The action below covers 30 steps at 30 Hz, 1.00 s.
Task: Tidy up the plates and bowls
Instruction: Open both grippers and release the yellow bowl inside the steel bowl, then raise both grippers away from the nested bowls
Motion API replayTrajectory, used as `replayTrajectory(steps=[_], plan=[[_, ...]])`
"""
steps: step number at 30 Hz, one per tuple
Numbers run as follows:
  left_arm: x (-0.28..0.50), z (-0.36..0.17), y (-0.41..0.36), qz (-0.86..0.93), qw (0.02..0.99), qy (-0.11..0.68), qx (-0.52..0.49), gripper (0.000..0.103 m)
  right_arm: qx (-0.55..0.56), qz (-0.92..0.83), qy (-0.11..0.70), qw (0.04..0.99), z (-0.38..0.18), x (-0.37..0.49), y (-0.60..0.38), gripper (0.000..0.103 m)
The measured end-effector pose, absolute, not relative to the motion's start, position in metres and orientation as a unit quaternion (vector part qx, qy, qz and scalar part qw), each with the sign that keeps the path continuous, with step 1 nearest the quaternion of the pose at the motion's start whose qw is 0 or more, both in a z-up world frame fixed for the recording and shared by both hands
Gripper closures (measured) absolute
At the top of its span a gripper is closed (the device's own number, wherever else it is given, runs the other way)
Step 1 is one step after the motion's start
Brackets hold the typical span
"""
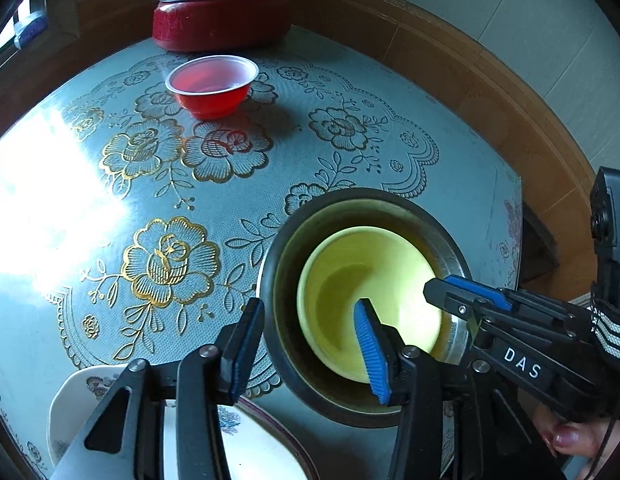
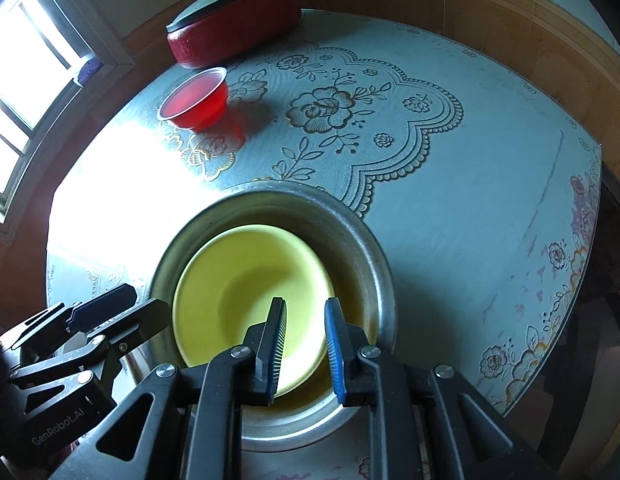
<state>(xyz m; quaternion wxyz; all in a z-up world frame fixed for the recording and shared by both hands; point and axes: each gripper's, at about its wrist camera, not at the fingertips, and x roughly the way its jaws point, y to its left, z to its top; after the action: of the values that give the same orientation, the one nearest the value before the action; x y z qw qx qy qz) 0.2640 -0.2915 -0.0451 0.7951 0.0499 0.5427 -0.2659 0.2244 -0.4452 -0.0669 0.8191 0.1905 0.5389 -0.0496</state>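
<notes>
- Left wrist: left gripper spread apart, straddling the near rim of the steel basin without pressing; yellow bowl nested inside. Best lift straight up, clear of both rims.
- Right wrist: right gripper slightly apart, gripping nothing, above the bowl. Red bowl waits on the floral table, by a window.

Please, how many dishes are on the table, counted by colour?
Red bowl: 1
Yellow bowl: 1
Metal basin holding the yellow bowl: 1
White floral plate: 1
Red lidded pot: 1
Total: 5
</notes>
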Motion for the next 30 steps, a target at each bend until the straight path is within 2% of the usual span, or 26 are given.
replayTrajectory(steps=[2, 4, 6, 12, 30], plan=[[0.263, -0.045, -0.288, -0.263, 0.796, 0.543, 0.047, 0.05, 0.191, -0.046, 0.54, 0.818, -0.067, 0.223, -0.442, 0.084], [0.262, -0.045, -0.286, -0.258, 0.798, 0.542, 0.049, 0.044, 0.194, -0.044, 0.542, 0.816, -0.069, 0.222, -0.441, 0.084], [0.261, -0.044, -0.283, -0.251, 0.801, 0.541, 0.051, 0.031, 0.202, -0.043, 0.543, 0.814, -0.072, 0.22, -0.441, 0.084], [0.263, -0.043, -0.276, -0.235, 0.806, 0.542, 0.049, 0.024, 0.212, -0.035, 0.534, 0.818, -0.07, 0.215, -0.444, 0.084], [0.309, -0.026, -0.256, -0.158, 0.832, 0.529, 0.045, 0.02, 0.169, -0.01, 0.515, 0.84, -0.031, 0.266, -0.459, 0.082]])
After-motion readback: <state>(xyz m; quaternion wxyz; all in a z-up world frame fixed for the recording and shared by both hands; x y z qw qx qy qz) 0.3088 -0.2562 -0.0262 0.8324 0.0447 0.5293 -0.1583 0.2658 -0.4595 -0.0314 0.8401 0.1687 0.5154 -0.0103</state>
